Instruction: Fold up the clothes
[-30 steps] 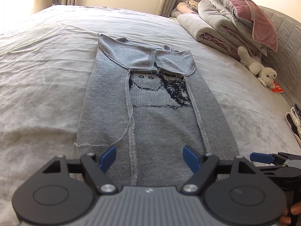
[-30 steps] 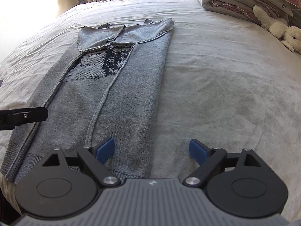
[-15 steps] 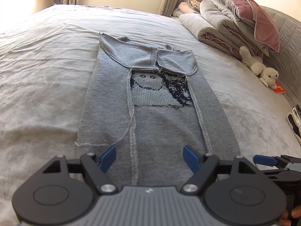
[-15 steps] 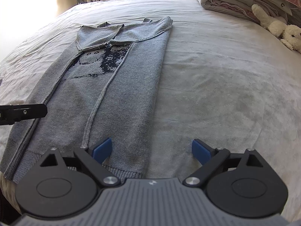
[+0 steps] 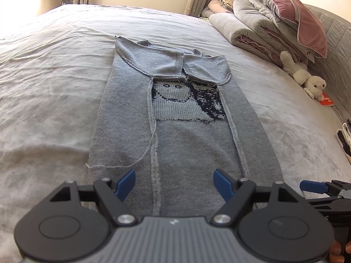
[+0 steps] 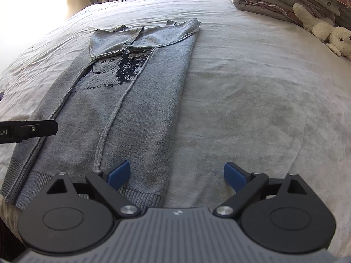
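Note:
A grey knitted sweater (image 5: 175,135) lies flat and inside out on the bed, both sides and sleeves folded inward into a long strip, a dark knitted face pattern (image 5: 186,100) showing in the middle. My left gripper (image 5: 174,180) hovers open over the hem end, nothing between its blue pads. In the right wrist view the same sweater (image 6: 122,109) runs up the left half. My right gripper (image 6: 176,174) stands open above the hem's right corner, one pad over cloth, the other over bare sheet. The left gripper's finger (image 6: 33,129) shows at the left edge.
The grey bed sheet (image 5: 43,87) spreads wide to both sides. Rolled duvets and a pink pillow (image 5: 285,17) are stacked at the far right, with a white plush toy (image 5: 307,81) and an orange card (image 5: 326,100) beside them. A loose thread (image 5: 122,164) trails from the sweater.

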{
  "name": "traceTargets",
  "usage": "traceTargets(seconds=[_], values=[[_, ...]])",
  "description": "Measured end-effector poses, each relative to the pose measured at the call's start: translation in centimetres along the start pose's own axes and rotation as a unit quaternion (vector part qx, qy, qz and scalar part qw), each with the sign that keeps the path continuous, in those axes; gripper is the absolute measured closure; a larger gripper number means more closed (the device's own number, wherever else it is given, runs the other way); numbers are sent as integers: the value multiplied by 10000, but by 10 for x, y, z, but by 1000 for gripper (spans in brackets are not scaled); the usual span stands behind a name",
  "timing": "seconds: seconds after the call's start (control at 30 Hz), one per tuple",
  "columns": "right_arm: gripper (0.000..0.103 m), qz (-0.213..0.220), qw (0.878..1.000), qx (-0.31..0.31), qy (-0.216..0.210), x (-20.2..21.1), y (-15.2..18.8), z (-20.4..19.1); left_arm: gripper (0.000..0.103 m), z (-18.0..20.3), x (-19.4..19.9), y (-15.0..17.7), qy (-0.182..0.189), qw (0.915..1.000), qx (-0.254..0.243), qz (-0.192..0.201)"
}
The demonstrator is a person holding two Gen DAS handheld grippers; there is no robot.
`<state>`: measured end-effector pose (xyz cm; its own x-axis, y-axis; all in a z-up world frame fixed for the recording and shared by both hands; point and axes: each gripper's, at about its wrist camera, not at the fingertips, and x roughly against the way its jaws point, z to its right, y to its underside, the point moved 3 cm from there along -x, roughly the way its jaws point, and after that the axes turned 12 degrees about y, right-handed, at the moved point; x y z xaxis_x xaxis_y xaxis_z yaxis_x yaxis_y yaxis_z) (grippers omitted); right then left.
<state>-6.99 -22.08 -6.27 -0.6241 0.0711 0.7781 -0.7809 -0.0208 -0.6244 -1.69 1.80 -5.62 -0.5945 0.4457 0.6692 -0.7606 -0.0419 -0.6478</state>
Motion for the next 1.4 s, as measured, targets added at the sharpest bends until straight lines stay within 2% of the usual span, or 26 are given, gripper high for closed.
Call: traceTargets(seconds=[1.17, 1.4], values=[[8, 0, 9998, -55, -173, 10, 1, 7, 23, -7, -4, 4, -10, 9999, -85, -150], [7, -121, 9994, -74, -328, 8, 3, 3, 23, -6, 0, 19, -84, 9987, -474, -159]])
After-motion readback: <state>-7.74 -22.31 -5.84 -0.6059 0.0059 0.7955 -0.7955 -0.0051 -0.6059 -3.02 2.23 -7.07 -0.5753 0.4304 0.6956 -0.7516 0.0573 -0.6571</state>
